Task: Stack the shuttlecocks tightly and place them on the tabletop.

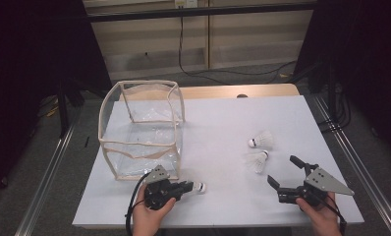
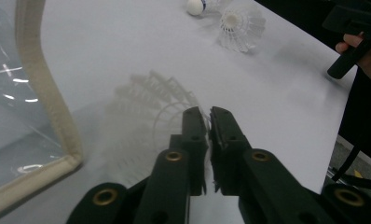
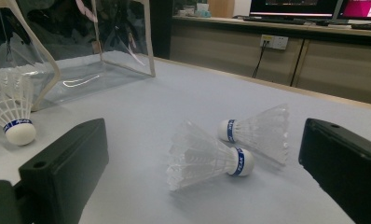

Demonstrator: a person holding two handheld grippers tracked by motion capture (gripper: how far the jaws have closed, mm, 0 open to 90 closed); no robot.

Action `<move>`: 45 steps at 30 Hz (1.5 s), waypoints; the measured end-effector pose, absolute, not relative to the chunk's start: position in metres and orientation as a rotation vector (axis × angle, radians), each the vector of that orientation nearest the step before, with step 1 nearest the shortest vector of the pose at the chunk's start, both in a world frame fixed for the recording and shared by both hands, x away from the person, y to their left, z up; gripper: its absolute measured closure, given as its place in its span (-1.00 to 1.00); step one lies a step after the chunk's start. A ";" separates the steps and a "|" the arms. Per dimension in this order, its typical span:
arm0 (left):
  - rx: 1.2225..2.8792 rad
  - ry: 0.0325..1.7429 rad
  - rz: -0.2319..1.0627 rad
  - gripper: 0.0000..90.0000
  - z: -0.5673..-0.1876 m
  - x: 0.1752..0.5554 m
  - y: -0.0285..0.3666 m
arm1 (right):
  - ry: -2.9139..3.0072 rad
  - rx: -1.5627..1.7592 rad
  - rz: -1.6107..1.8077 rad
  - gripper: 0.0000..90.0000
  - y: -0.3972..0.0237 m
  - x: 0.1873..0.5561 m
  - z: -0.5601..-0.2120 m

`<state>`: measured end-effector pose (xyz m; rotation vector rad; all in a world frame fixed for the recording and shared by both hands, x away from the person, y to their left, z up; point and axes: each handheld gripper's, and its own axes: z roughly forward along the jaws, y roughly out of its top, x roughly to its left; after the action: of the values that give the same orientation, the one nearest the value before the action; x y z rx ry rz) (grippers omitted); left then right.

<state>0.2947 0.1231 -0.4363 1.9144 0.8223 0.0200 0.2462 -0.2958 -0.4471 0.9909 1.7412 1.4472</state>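
Observation:
A white shuttlecock [image 1: 199, 187] lies near the table's front edge with its cork pointing right. My left gripper [image 1: 189, 187] is shut on its feather skirt. In the left gripper view the jaws [image 2: 209, 114] stand almost together with the edge of the blurred skirt [image 2: 141, 112] pinched between them. Two more shuttlecocks [image 1: 261, 141] [image 1: 256, 161] lie at the right. My right gripper [image 1: 282, 169] rests open just in front of them. Seen from the right gripper [image 3: 202, 140], both shuttlecocks [image 3: 207, 158] [image 3: 258, 130] lie ahead between its wide jaws, untouched.
A clear plastic box with beige trim [image 1: 139, 142] stands open-topped at the left, just behind my left gripper; its corner edge [image 2: 48, 107] is close beside the jaws. The white table top [image 1: 223, 123] has free room in the middle. Metal rails run along both sides.

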 end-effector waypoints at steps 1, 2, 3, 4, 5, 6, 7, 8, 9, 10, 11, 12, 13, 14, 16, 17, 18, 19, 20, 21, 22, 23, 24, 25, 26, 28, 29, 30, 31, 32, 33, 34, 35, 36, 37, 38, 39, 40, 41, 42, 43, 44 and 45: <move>1.912 0.821 0.022 0.96 -0.436 0.295 0.122 | 1.741 0.992 1.448 -0.98 -0.296 0.246 -0.447; 1.915 0.816 0.023 0.98 -0.435 0.294 0.121 | 1.742 0.987 1.448 -0.98 -0.296 0.246 -0.447; 1.914 0.815 0.025 0.99 -0.435 0.294 0.119 | 1.742 0.989 1.449 -0.98 -0.296 0.246 -0.447; 1.915 0.813 0.029 0.99 -0.435 0.294 0.119 | 1.742 0.987 1.450 -0.98 -0.296 0.246 -0.447; 1.923 0.812 0.041 1.00 -0.434 0.294 0.118 | 1.741 0.987 1.449 -0.98 -0.296 0.246 -0.447; 1.921 0.811 0.047 1.00 -0.434 0.294 0.118 | 1.741 0.986 1.448 -0.98 -0.296 0.246 -0.447; 1.920 0.812 0.052 1.00 -0.433 0.293 0.117 | 1.740 0.988 1.449 -0.98 -0.296 0.246 -0.447; 1.917 0.814 0.052 1.00 -0.433 0.293 0.117 | 1.739 0.988 1.448 -0.98 -0.296 0.246 -0.447; 1.914 0.815 0.050 1.00 -0.432 0.293 0.117 | 1.739 0.988 1.448 -0.98 -0.296 0.246 -0.447; 1.909 0.819 0.050 1.00 -0.432 0.293 0.117 | 1.739 0.989 1.449 -0.98 -0.297 0.246 -0.447; 1.908 0.820 0.049 1.00 -0.431 0.293 0.117 | 1.737 0.990 1.451 -0.98 -0.297 0.246 -0.447; 1.911 0.820 0.048 1.00 -0.431 0.293 0.117 | 1.737 0.991 1.450 -0.98 -0.297 0.246 -0.447; 1.914 0.824 0.049 1.00 -0.430 0.293 0.116 | 1.737 0.989 1.449 -0.98 -0.297 0.246 -0.447; 1.911 0.822 0.045 1.00 -0.429 0.293 0.116 | 1.737 0.989 1.449 -0.98 -0.297 0.246 -0.447; 1.901 0.829 0.037 1.00 -0.427 0.293 0.115 | 1.734 0.990 1.449 -0.98 -0.297 0.246 -0.447; 1.898 0.834 0.035 1.00 -0.425 0.292 0.114 | 1.734 0.991 1.451 -0.98 -0.297 0.246 -0.447; 1.900 0.838 0.037 1.00 -0.424 0.292 0.113 | 1.735 0.992 1.450 -0.98 -0.297 0.246 -0.447; 1.899 0.841 0.030 1.00 -0.422 0.292 0.112 | 1.736 0.991 1.450 -0.98 -0.297 0.246 -0.447; 1.893 0.843 0.030 1.00 -0.422 0.292 0.112 | 1.737 0.992 1.449 -0.98 -0.297 0.246 -0.447; 1.892 0.849 0.031 1.00 -0.421 0.292 0.112 | 1.736 0.992 1.451 -0.98 -0.297 0.246 -0.447; 1.891 0.850 0.028 1.00 -0.420 0.292 0.111 | 1.736 0.993 1.452 -0.98 -0.297 0.246 -0.447; 1.891 0.852 0.023 1.00 -0.419 0.292 0.110 | 1.735 0.993 1.451 -0.98 -0.297 0.246 -0.447; 1.899 0.848 0.024 1.00 -0.419 0.292 0.109 | 1.735 0.992 1.451 -0.98 -0.298 0.246 -0.447; 1.894 0.849 0.023 1.00 -0.418 0.291 0.107 | 1.734 0.991 1.455 -0.98 -0.298 0.246 -0.447; 1.897 0.851 0.020 1.00 -0.418 0.291 0.106 | 1.736 0.994 1.453 -0.98 -0.298 0.246 -0.447; 1.898 0.858 0.024 1.00 -0.416 0.291 0.103 | 1.735 0.990 1.452 -0.98 -0.298 0.246 -0.446; 1.900 0.866 0.026 1.00 -0.416 0.291 0.102 | 1.735 0.991 1.454 -0.98 -0.298 0.245 -0.446; 1.897 0.871 0.030 1.00 -0.415 0.292 0.101 | 1.737 0.991 1.453 -0.98 -0.298 0.245 -0.446; 1.893 0.873 0.030 1.00 -0.415 0.292 0.099 | 1.738 0.990 1.453 -0.98 -0.298 0.245 -0.446; 1.898 0.879 0.037 1.00 -0.414 0.292 0.098 | 1.739 0.989 1.455 -0.98 -0.298 0.245 -0.446; 1.899 0.884 0.038 1.00 -0.413 0.293 0.096 | 1.739 0.990 1.455 -0.98 -0.298 0.245 -0.446; 1.900 0.887 0.038 1.00 -0.413 0.293 0.095 | 1.738 0.991 1.455 -0.98 -0.298 0.245 -0.446; 1.897 0.895 0.039 1.00 -0.412 0.294 0.093 | 1.739 0.990 1.457 -0.98 -0.298 0.245 -0.446; 1.897 0.902 0.037 1.00 -0.412 0.294 0.092 | 1.739 0.988 1.458 -0.98 -0.298 0.245 -0.446; 1.899 0.910 0.039 1.00 -0.411 0.294 0.090 | 1.737 0.990 1.458 -0.98 -0.298 0.245 -0.446; 1.895 0.916 0.039 1.00 -0.411 0.294 0.089 | 1.737 0.990 1.459 -0.98 -0.298 0.245 -0.446; 1.901 0.920 0.037 1.00 -0.411 0.295 0.087 | 1.736 0.990 1.459 -0.98 -0.298 0.245 -0.446; 1.898 0.923 0.033 1.00 -0.411 0.295 0.086 | 1.736 0.991 1.459 -0.98 -0.298 0.245 -0.446; 1.903 0.925 0.034 1.00 -0.411 0.296 0.085 | 1.737 0.989 1.461 -0.98 -0.298 0.245 -0.446; 1.901 0.928 0.031 1.00 -0.411 0.296 0.083 | 1.736 0.987 1.459 -0.98 -0.298 0.245 -0.446; 1.900 0.930 0.029 1.00 -0.411 0.297 0.081 | 1.736 0.987 1.458 -0.98 -0.298 0.245 -0.446; 1.899 0.933 0.029 1.00 -0.411 0.297 0.080 | 1.736 0.986 1.461 -0.98 -0.298 0.245 -0.446; 1.899 0.936 0.025 1.00 -0.410 0.297 0.079 | 1.736 0.986 1.461 -0.98 -0.298 0.245 -0.446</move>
<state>0.2974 0.0785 -0.4098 1.8987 0.9357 0.0253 0.2450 -0.2981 -0.4463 0.9860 1.7365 1.4607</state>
